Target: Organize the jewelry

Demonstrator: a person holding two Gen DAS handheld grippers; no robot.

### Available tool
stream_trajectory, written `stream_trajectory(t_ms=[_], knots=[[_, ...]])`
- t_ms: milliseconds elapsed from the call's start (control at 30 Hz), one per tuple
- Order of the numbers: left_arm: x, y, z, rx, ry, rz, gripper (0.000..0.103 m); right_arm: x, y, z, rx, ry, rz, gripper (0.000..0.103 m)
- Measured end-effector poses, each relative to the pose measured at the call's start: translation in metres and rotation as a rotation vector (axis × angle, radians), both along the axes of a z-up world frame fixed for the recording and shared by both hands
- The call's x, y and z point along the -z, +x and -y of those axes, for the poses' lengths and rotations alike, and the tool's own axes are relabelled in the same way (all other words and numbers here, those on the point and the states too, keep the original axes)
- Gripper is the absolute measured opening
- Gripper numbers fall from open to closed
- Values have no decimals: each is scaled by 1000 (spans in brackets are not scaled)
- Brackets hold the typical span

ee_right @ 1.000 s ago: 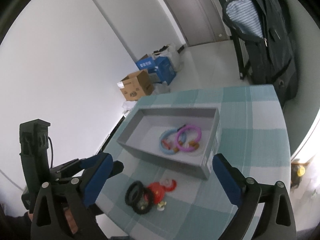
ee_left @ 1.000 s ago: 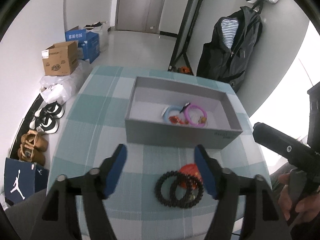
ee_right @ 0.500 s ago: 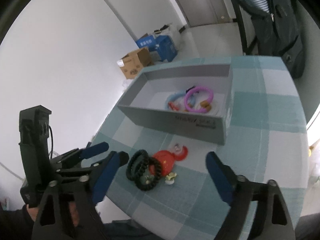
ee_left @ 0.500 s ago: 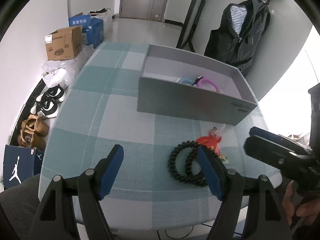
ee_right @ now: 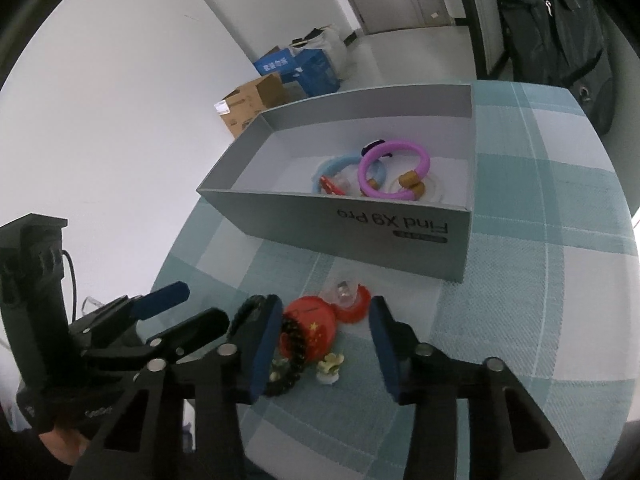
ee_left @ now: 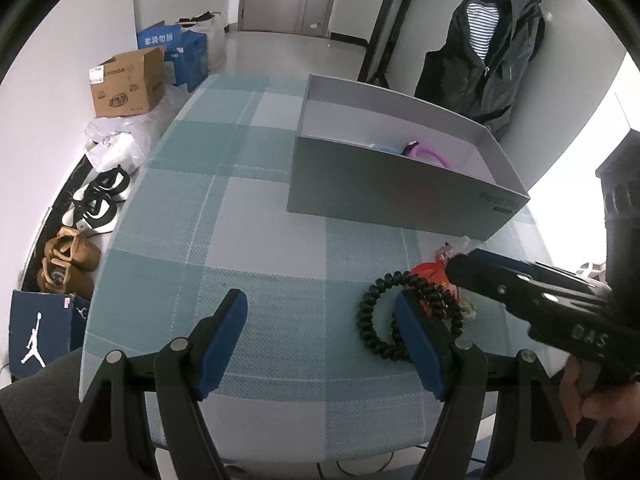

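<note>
A grey open box (ee_right: 400,222) (ee_left: 400,200) stands on the checked table and holds a purple bracelet (ee_right: 394,168), a blue bracelet (ee_right: 340,164) and small pieces. In front of it lie black bead bracelets (ee_left: 374,322) (ee_right: 294,372), a red round piece (ee_right: 310,330) (ee_left: 430,272), a red crescent piece (ee_right: 352,308) and a small pale flower piece (ee_right: 330,364). My right gripper (ee_right: 324,344) is open, low over the table, its fingers either side of the red round piece. My left gripper (ee_left: 320,340) is open, its right finger over the black bracelets.
The table's near edge (ee_left: 280,440) is close under the left gripper. On the floor to the left are shoes (ee_left: 96,204), a cardboard box (ee_left: 128,82) and blue boxes (ee_left: 180,52). A dark jacket (ee_left: 492,60) hangs behind the table.
Both grippers have come down and closer to the loose jewelry. The right gripper has narrowed around the red piece and stays open. The left gripper has shifted left of the black bracelets.
</note>
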State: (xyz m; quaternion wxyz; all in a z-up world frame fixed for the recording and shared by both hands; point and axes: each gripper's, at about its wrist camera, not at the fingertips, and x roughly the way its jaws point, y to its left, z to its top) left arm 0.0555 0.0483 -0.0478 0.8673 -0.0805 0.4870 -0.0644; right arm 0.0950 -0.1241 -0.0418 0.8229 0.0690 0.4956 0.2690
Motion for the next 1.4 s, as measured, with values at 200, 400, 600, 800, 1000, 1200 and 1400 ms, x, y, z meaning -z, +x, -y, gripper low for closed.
stream_trajectory(t_ms=[200, 400, 600, 800, 1000, 1200, 1400], knots=[[1, 0, -4, 20, -52, -14, 72, 4, 7, -1, 22, -27, 2, 26], [3, 1, -2, 49, -97, -33, 72, 2, 8, 0, 14, -34, 15, 18], [2, -1, 4, 100, -154, -44, 72, -1, 7, 4, 25, -9, 18, 18], [3, -1, 18, 145, -133, -49, 72, -9, 3, 8, 24, 10, 34, 18], [4, 1, 30, 162, -94, -37, 72, -12, 5, 13, 44, 42, 28, 18], [3, 5, 28, 146, -91, -18, 72, -17, 1, 17, 37, 62, 33, 18], [6, 7, 33, 167, -83, -26, 52, -18, 1, 19, 37, 76, 34, 18]])
